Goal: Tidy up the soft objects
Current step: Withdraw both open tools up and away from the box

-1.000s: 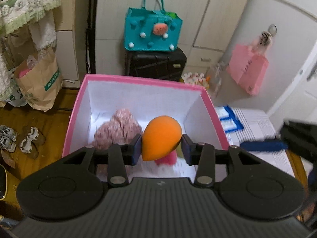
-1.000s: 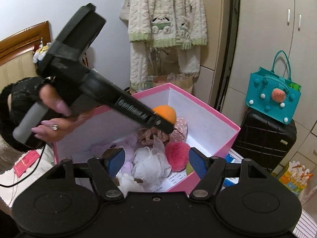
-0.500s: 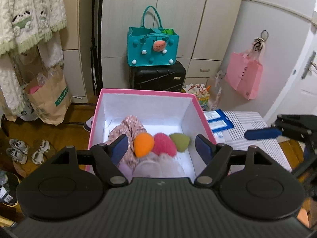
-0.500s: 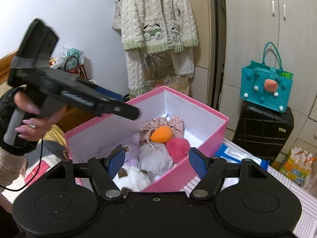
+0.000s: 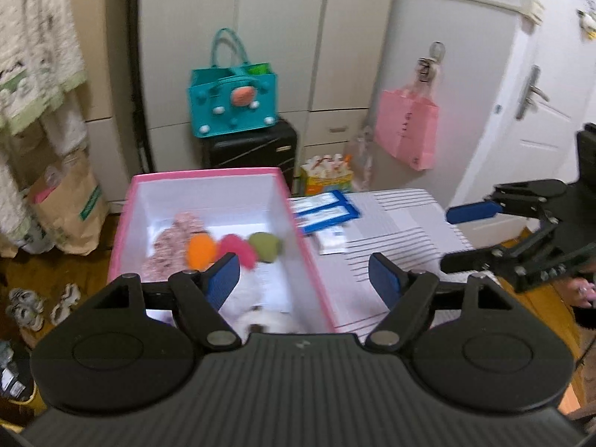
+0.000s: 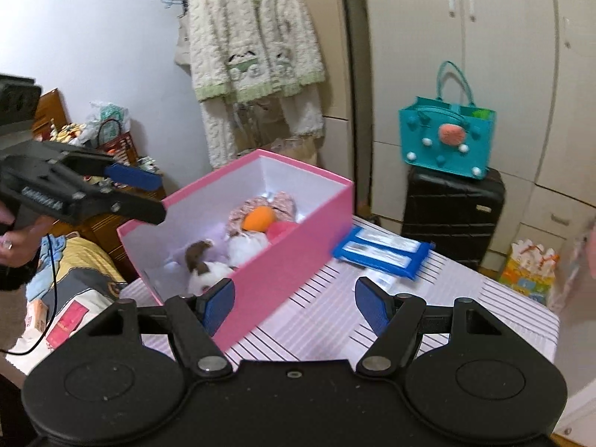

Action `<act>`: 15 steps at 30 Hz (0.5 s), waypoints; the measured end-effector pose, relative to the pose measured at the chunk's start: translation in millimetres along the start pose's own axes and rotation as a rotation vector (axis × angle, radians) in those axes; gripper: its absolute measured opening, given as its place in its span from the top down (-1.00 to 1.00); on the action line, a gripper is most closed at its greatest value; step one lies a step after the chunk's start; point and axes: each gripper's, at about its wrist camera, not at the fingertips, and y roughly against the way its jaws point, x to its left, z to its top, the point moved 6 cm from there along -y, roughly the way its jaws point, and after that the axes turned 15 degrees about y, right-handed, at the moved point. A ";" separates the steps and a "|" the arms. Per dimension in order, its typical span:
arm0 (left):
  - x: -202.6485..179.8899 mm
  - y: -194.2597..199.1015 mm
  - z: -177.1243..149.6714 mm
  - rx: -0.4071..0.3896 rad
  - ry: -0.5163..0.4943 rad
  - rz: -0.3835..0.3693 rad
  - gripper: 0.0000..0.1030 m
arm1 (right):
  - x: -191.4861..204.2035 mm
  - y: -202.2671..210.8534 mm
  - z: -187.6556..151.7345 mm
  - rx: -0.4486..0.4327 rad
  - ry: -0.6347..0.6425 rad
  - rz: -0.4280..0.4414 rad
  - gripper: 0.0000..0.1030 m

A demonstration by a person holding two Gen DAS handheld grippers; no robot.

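A pink box (image 5: 301, 234) (image 6: 283, 268) with a white inside stands on a striped table (image 5: 395, 223). Inside lie an orange sponge (image 5: 201, 250) (image 6: 259, 218), a pink puff (image 5: 236, 249), a green sponge (image 5: 264, 246), a pink floral cloth (image 5: 175, 238) and a brown-and-white plush (image 6: 203, 264). My left gripper (image 5: 305, 279) is open and empty, above the box's near right corner; it also shows at the left of the right wrist view (image 6: 141, 193). My right gripper (image 6: 294, 303) is open and empty, near the box's side, and shows at the right of the left wrist view (image 5: 458, 234).
Blue packets (image 5: 324, 212) (image 6: 383, 251) lie on the table beside the box. A black suitcase (image 6: 454, 212) with a teal bag (image 6: 445, 143) stands behind. A pink bag (image 5: 406, 134) hangs by the door. A bed (image 6: 74, 268) is at the left.
My left gripper let go of the orange sponge into the box, opened, and pulled back and to the right. My right gripper drew back from the box.
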 end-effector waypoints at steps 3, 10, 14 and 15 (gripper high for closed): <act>-25.6 -3.4 -9.8 -0.010 -0.034 -0.026 -0.47 | -13.7 8.2 -13.6 -0.006 -0.008 -0.015 -0.48; -76.0 -28.5 -26.8 -0.033 -0.064 -0.042 -0.47 | -48.8 8.4 -30.5 -0.022 -0.034 -0.040 -0.47; -95.2 -49.4 -34.0 -0.037 -0.046 -0.045 -0.46 | -66.3 3.3 -37.6 -0.028 -0.030 -0.048 -0.48; -99.0 -53.9 -36.4 -0.037 -0.042 -0.044 -0.44 | -70.0 1.3 -39.7 -0.031 -0.031 -0.048 -0.48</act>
